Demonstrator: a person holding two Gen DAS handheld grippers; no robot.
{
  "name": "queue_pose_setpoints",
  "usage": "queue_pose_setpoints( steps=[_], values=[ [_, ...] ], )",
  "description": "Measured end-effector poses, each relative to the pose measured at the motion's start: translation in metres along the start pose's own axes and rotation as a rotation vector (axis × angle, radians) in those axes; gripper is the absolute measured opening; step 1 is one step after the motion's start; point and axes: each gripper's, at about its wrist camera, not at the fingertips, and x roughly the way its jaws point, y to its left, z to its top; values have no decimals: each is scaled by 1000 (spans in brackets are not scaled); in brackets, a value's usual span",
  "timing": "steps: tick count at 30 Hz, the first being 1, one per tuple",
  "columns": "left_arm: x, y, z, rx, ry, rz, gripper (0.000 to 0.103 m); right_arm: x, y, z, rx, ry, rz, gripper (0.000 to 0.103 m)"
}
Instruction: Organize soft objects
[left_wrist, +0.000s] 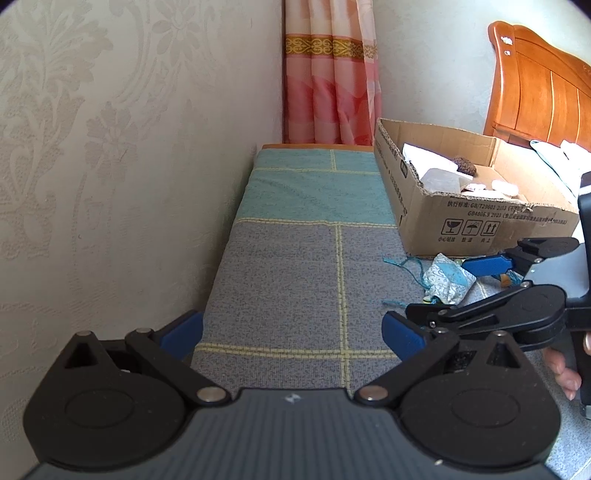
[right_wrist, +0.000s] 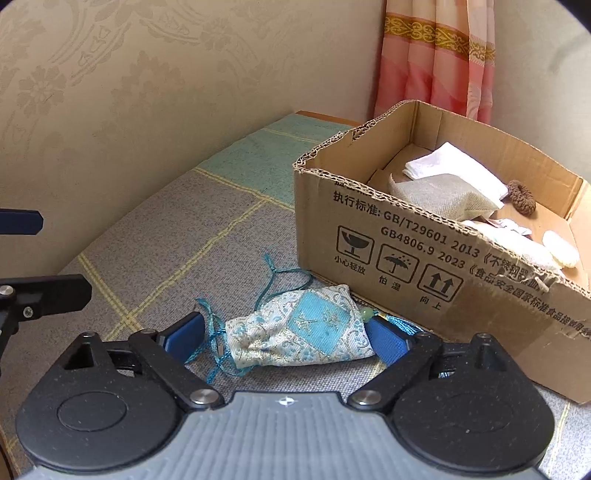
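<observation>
Right claw (right_wrist: 284, 338) spread wide, blue fingers either side of blue-and-white brocade pouch (right_wrist: 299, 334), which lies flat on grey checked bench cushion (right_wrist: 177, 254), just in front of open cardboard box (right_wrist: 406, 266) holding cloths. Left claw (left_wrist: 291, 332) spread, holding nothing, over cushion near wall-side edge.

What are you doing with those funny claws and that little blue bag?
A person holds a claw in each hand, tidying soft things into the cardboard box. The right claw is open around the blue pouch lying on the checked cover beside the box, not squeezing it yet. The left claw is open and holds nothing.
</observation>
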Motion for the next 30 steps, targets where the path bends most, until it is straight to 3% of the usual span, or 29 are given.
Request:
queue_pose_setpoints(
  steps=[3,14,30],
  values=[
    [1,-2,0,1,3,-2,102,-6,-1,-4,-12,-8,-27,78],
    [-2,-6,0,23,3,-5,102,-25,-6,-11,15,-34,-27,56],
    [-4,-28,0,82,11,-52,102,-87,-19,-23,33,-123,-64,53]
  ],
)
